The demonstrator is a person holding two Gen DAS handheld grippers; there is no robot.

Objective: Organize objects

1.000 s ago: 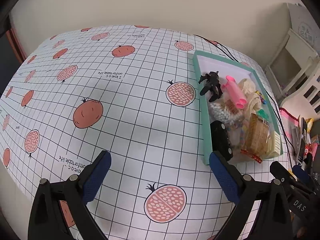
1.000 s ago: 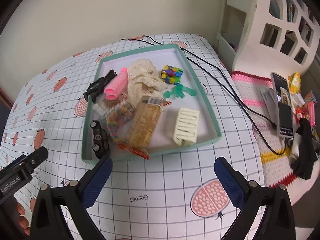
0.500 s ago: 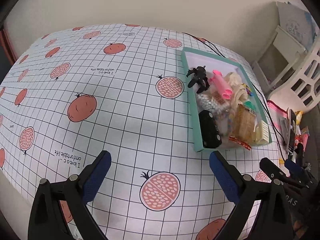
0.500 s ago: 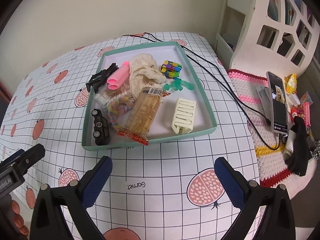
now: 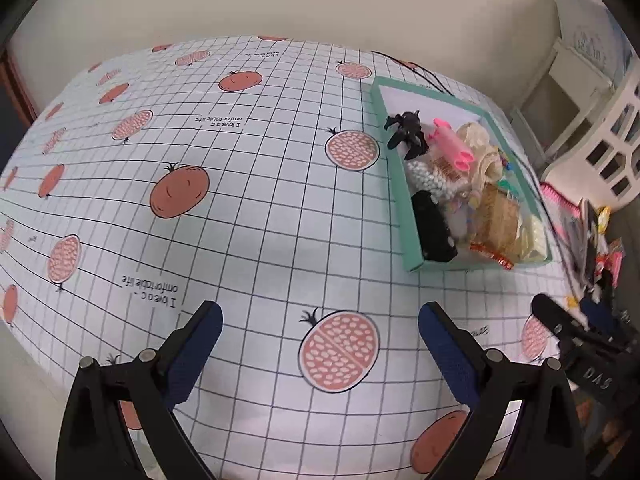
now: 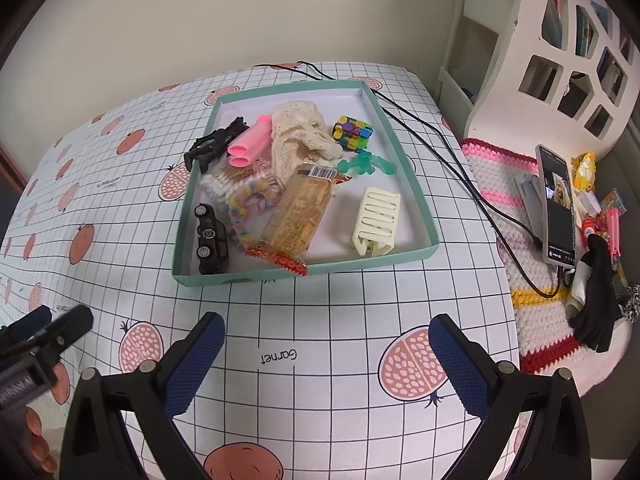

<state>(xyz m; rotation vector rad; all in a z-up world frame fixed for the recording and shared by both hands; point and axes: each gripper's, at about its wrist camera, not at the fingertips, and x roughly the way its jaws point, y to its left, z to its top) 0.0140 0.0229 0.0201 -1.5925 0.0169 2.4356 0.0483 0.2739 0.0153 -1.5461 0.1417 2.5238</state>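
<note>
Inside teal tray — jumbled trinkets

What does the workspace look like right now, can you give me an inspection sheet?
Surface: table under a grid cloth with pomegranate prints.
Job's things: teal tray holds toy car, snack pack, cream clip, pink rollers, lace cloth, green toy, black clip.
Clutter: phone, black glove on crochet mat.
Grippers: left gripper open, empty; right gripper open, empty.
Cables: black cables run beside the tray to the phone.
Surroundings: white shelf, beige wall.
</note>
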